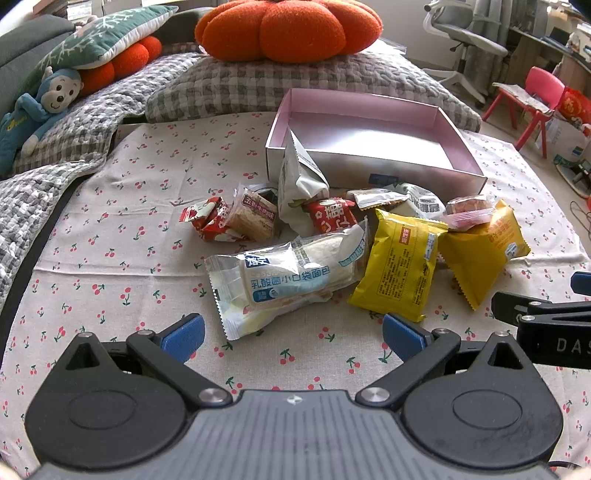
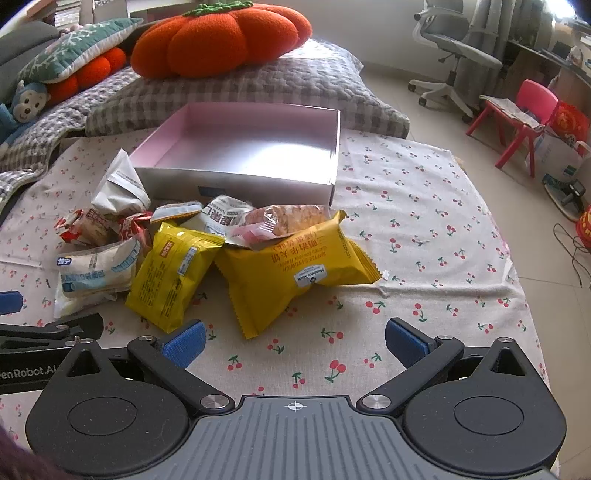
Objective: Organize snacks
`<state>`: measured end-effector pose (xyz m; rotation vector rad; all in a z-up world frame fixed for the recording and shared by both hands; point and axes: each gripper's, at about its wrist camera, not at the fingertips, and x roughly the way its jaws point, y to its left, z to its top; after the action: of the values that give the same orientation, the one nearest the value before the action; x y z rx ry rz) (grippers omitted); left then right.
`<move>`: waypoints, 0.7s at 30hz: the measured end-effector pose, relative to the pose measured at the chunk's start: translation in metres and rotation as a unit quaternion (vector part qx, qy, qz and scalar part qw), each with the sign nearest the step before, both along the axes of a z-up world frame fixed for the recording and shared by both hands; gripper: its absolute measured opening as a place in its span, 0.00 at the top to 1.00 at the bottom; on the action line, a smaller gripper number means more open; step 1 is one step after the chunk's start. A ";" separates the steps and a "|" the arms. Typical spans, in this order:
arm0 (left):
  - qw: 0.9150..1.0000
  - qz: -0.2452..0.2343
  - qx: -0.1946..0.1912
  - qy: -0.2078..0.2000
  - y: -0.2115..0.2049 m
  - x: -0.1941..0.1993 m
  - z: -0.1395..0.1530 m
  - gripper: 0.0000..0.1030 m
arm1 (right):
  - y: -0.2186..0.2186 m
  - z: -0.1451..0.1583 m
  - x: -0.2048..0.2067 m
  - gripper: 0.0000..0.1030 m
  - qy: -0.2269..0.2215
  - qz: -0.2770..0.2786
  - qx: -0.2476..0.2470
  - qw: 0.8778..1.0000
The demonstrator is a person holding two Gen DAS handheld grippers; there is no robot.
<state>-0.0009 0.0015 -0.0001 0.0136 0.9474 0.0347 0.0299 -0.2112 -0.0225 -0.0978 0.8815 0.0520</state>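
Note:
Several snack packets lie heaped on a cherry-print cloth (image 1: 110, 221) in front of an empty pink-lined box (image 1: 373, 147) (image 2: 251, 147). Nearest my left gripper (image 1: 293, 338) is a white and blue bread packet (image 1: 288, 277) (image 2: 96, 273). Beside it lie a yellow packet (image 1: 402, 262) (image 2: 173, 273) and a larger yellow waffle packet (image 2: 295, 266) (image 1: 484, 247). Red wrapped sweets (image 1: 210, 221) and a white bag (image 1: 299, 184) sit further back. My right gripper (image 2: 293, 341) hovers just short of the waffle packet. Both grippers are open and hold nothing.
Behind the box are a checked quilt (image 1: 229, 85), an orange pumpkin cushion (image 1: 288, 29) and a blue monkey toy (image 1: 40, 107). On the floor to the right stand a red child's chair (image 2: 517, 118) and an office chair (image 2: 450, 48). The right gripper's body (image 1: 546, 317) shows at the left view's right edge.

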 end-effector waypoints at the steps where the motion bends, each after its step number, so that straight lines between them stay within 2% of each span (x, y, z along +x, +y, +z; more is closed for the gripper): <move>1: 1.000 0.000 0.000 0.000 0.000 0.000 0.000 0.00 | 0.000 0.000 0.000 0.00 0.000 -0.001 0.001 1.000; 21: 1.000 0.000 -0.001 0.000 0.000 -0.001 0.000 0.00 | -0.002 0.001 0.001 0.00 0.001 -0.005 0.005 1.000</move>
<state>-0.0017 0.0014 -0.0001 0.0110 0.9465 0.0341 0.0305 -0.2132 -0.0215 -0.0847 0.8833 0.0473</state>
